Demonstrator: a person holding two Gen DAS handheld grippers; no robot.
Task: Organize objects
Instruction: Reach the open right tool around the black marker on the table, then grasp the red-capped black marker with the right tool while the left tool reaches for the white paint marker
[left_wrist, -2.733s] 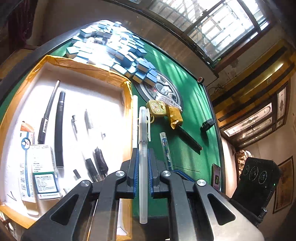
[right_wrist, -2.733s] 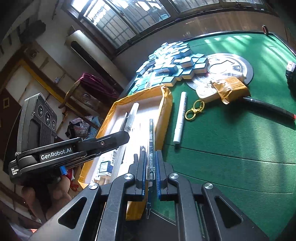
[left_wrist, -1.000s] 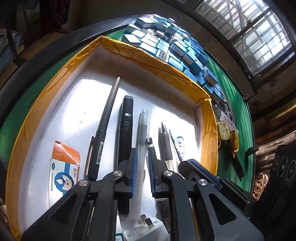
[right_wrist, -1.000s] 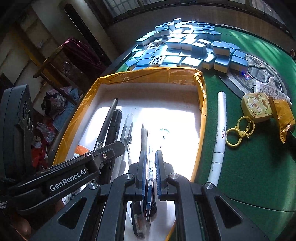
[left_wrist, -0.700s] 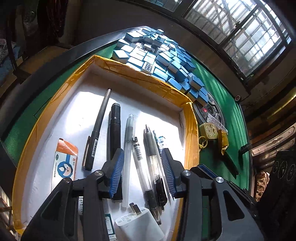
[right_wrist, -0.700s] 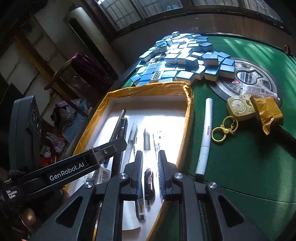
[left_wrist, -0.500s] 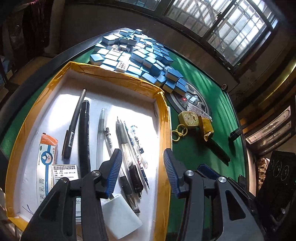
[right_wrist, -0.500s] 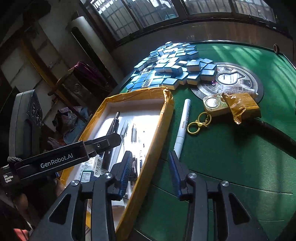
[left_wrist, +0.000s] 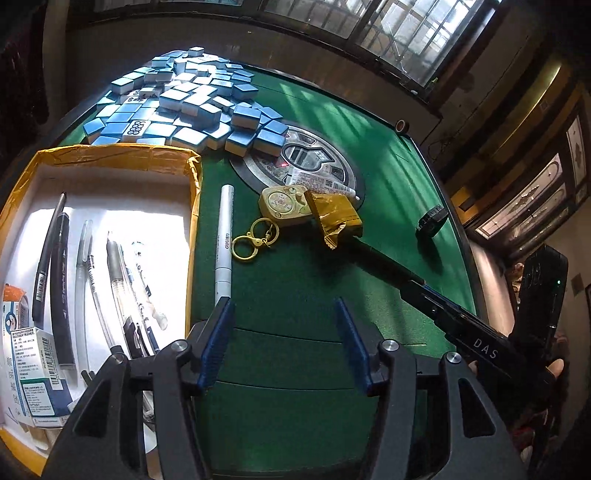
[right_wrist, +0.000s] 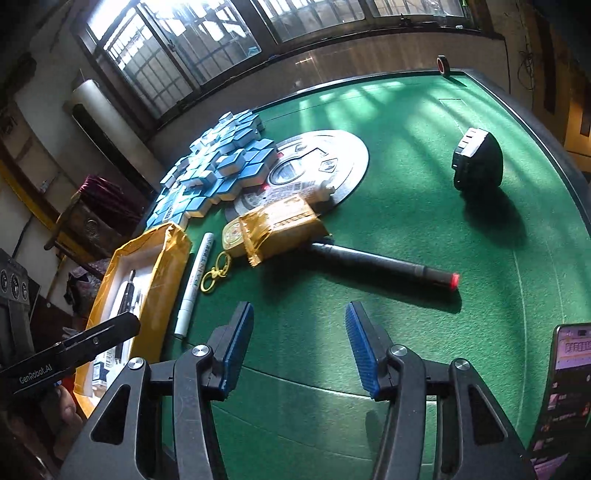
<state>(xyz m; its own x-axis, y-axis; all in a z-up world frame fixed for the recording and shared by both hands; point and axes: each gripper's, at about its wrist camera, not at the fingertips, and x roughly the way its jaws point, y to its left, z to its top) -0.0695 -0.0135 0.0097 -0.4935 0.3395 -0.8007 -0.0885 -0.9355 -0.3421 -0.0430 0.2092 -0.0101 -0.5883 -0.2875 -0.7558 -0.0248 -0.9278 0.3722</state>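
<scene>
Beside the yellow-edged tray (left_wrist: 195, 206), a slim white marker (left_wrist: 225, 240) lies flat.

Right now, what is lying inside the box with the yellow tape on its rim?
Inside the box lie several pens, side by side, and small medicine cartons at the near end. The left gripper covers the near corner.

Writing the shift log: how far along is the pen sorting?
Done: several pens lie in the yellow-edged tray. In hand: nothing; left gripper and right gripper are both open over the green felt. Left: the white marker beside the tray, the black pen with a red tip, plus the gold keychain and gold wrapper if those count.
</scene>
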